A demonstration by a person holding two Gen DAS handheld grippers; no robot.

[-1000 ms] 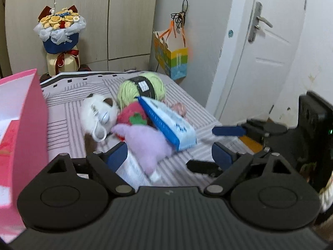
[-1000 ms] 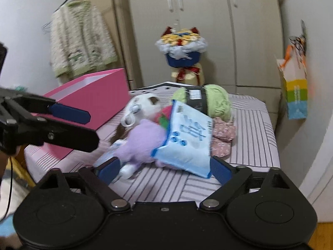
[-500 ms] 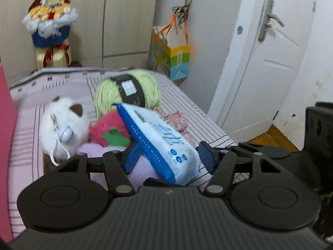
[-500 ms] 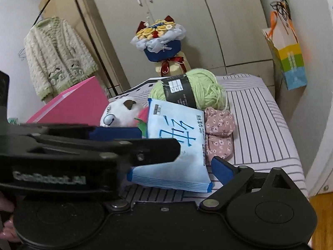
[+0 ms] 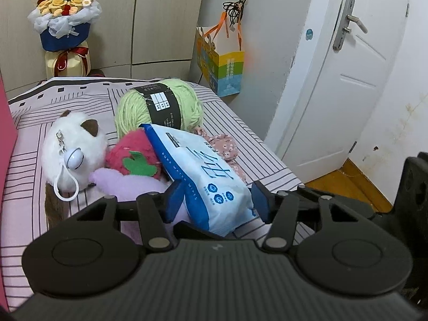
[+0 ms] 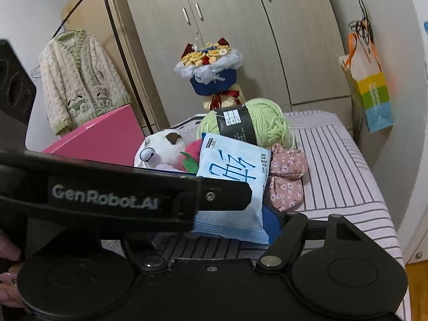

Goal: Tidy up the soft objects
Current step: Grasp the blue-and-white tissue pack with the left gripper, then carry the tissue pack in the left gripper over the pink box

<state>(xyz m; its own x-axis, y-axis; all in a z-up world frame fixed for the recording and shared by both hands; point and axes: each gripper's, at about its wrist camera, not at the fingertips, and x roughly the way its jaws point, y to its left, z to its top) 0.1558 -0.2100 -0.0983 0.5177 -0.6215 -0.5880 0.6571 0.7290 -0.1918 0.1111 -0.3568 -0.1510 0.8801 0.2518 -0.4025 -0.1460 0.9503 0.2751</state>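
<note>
Closing left fingers (image 5: 214,200) on glossy wipes pack (image 5: 206,176) | right fingers (image 6: 232,214) closing too

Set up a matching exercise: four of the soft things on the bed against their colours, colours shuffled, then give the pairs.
Things:
1. yarn ball
2. wipes pack
3. strawberry plush
4. round plush with the brown ear

Colours:
A. white
B. red with a green leaf
C. light green with a black label
D. pale blue and white with a dark blue edge

Pairs: 1-C, 2-D, 3-B, 4-A
</note>
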